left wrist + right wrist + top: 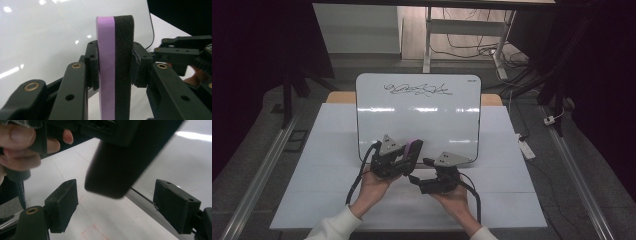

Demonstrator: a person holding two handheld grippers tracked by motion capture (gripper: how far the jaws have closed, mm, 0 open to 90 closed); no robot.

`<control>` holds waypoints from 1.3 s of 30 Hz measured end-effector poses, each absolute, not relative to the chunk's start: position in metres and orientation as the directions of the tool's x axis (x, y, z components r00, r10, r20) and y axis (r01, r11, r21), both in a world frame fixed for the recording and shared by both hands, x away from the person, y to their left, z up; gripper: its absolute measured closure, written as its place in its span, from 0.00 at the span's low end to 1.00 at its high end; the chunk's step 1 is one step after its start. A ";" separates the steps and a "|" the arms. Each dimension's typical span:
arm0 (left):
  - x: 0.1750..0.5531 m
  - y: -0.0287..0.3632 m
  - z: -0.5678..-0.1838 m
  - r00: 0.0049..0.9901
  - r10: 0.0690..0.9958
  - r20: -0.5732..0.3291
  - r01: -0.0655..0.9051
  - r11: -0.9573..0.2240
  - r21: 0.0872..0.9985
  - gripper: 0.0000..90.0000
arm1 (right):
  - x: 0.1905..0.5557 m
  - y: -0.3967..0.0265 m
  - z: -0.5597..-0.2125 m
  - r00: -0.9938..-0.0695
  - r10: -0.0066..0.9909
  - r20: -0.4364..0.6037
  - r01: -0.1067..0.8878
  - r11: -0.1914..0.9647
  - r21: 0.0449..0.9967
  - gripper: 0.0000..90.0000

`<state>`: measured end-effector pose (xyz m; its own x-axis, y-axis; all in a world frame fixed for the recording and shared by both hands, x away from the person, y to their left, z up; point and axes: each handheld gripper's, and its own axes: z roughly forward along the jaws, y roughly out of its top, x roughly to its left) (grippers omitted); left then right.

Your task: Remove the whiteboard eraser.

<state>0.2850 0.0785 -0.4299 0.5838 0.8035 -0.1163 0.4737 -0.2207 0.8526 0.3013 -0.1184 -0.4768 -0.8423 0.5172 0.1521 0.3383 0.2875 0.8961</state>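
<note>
Whiteboard [418, 120] bare below its scribble [416, 90] — open room, eraser [413, 150] blocks right tool [418, 172] — just ahead

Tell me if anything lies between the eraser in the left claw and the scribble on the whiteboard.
Nothing visible does. The left claw holds the eraser over the whiteboard's near edge, and bare board runs from there up to the scribble. The right claw sits open beside it, nearer the person.
</note>
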 end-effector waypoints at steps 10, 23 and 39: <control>0.281 0.075 -0.428 0.591 0.798 -0.119 0.457 -0.209 0.865 0.71 | 0.302 -0.111 -0.475 -0.828 0.532 0.180 0.354 0.246 0.902 0.29; 0.281 0.077 -0.428 0.608 0.784 -0.129 0.454 -0.209 0.866 0.69 | 0.305 -0.116 -0.473 -0.820 0.539 0.192 0.367 0.239 0.899 0.44; 0.289 0.110 -0.422 0.707 0.669 -0.229 0.442 -0.165 0.882 0.32 | 0.304 -0.129 -0.472 -0.858 0.484 0.172 0.325 0.252 0.911 0.46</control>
<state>0.2894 0.1104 -0.4219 0.7068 0.6692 -0.2293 0.4422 -0.1649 0.8816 0.3042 -0.1288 -0.4721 -0.8582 0.4836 0.1719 0.3248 0.2524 0.9115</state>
